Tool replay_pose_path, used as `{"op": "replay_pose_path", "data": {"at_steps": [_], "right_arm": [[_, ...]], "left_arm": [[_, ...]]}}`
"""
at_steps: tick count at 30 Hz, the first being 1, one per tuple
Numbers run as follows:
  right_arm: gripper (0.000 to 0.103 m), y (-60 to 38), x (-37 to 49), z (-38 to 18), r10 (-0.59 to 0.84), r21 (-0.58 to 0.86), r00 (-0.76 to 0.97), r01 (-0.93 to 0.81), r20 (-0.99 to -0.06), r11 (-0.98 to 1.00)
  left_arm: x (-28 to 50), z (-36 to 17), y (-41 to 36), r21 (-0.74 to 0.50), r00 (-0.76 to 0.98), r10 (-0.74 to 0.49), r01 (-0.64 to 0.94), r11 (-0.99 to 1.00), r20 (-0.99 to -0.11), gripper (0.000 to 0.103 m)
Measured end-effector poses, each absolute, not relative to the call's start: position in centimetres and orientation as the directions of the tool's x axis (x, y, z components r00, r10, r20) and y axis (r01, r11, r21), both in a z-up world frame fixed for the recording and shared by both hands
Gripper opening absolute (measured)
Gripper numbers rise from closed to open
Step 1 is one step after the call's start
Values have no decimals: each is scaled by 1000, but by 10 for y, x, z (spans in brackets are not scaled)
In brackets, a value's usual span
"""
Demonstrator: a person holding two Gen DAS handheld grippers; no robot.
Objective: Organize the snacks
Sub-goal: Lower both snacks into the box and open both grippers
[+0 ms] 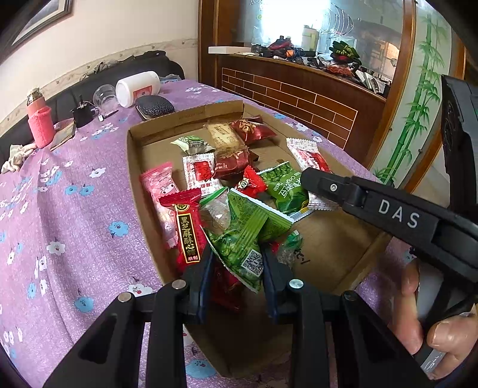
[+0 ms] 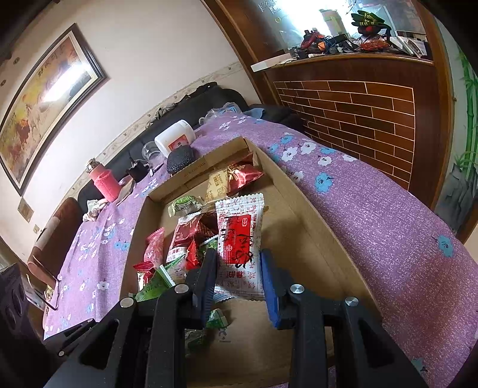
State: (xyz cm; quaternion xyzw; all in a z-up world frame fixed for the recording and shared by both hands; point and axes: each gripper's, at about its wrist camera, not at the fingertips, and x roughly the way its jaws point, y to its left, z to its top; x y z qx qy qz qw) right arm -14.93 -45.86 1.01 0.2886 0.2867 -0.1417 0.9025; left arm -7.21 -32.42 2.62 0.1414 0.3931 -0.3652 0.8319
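Left wrist view: left hand-held gripper [image 1: 237, 264] pinching green snack packet [image 1: 239, 241] by lower end, packet crinkled, QR code showing, above pile of snacks in cardboard tray [image 1: 134, 167]. Right hand-held gripper [image 1: 307, 176] reaching in from right side, tip at green and white packets.

Right wrist view: right hand-held gripper [image 2: 239, 265] pinching white-and-red packet [image 2: 239, 235], upright, serrated edges. Tray right part bare; purple flowered bench [image 2: 373, 209] free along right edge.

Daylight floods in from the window [image 1: 286, 21] behind the counter — blown out to white, with glare on the framed painting [image 2: 50, 98]; both fisheye views bend hard and darken at the corners, otherwise sharp
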Motion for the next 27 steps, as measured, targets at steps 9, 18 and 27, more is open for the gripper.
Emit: {"op": "replay_pose_path", "data": {"at_steps": [9,18,27], "right_arm": [[32,-459,-147,10,-98,426,786,430,-611,796],[32,-458,-146,10,-103,417,780,436,-617,797],[32,-457,-147,11,-118,396,772,443,-625,804]], "left_arm": [[-74,26,-326,-36,432,-493,723,690,-755,29],[-76,27,-327,-25,440,-493,726,687,-751,40],[-82,31,-327,8,472,-495,730,683,-729,50]]}}
